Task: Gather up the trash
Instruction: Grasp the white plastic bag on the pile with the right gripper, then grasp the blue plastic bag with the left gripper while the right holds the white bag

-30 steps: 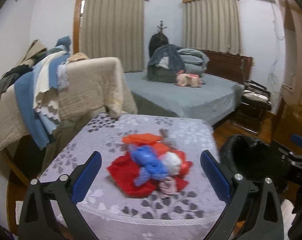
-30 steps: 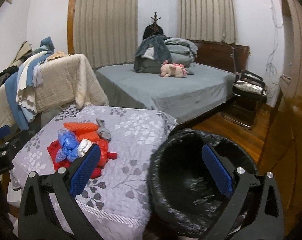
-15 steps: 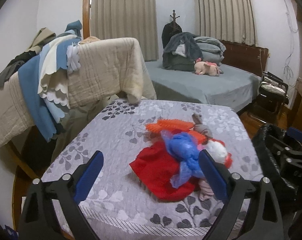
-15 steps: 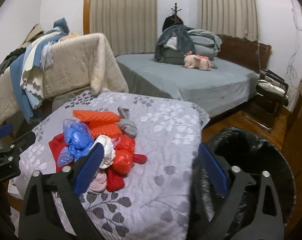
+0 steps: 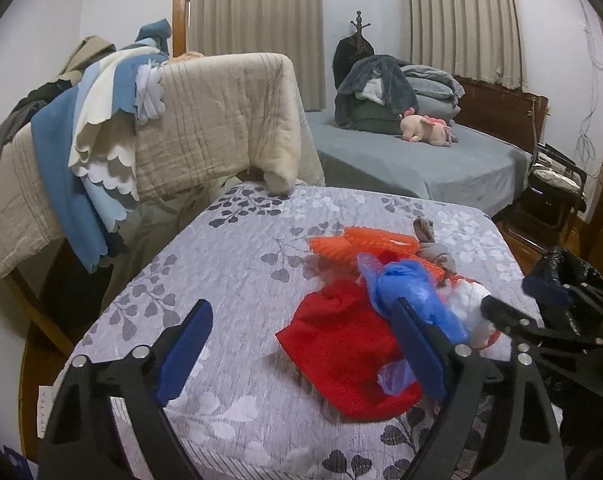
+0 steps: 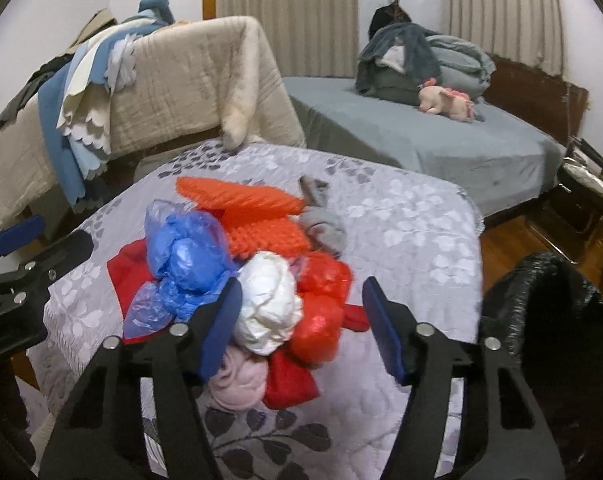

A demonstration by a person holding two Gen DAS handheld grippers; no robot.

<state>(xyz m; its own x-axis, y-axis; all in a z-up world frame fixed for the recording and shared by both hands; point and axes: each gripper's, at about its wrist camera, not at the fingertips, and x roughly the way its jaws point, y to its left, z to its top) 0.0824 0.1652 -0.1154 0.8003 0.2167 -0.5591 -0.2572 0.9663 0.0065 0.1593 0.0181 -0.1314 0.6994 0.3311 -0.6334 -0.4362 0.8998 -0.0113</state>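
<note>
A heap of trash lies on the grey leaf-patterned table: a red cloth, a blue plastic bag, a white wad, orange netting, red plastic bags, a grey rag and a pink wad. My right gripper is open just above the white wad and red bags. My left gripper is open over the table, left of the heap, its right finger in front of the blue bag. A bin with a black liner stands right of the table.
A chair draped with beige and blue blankets stands behind the table on the left. A bed with folded bedding and a pink plush toy lies beyond. A dark folding chair stands on the wooden floor at right.
Both grippers have moved left and closer to the table. The right gripper swung from over the bin to over the trash heap. Both stay open.
</note>
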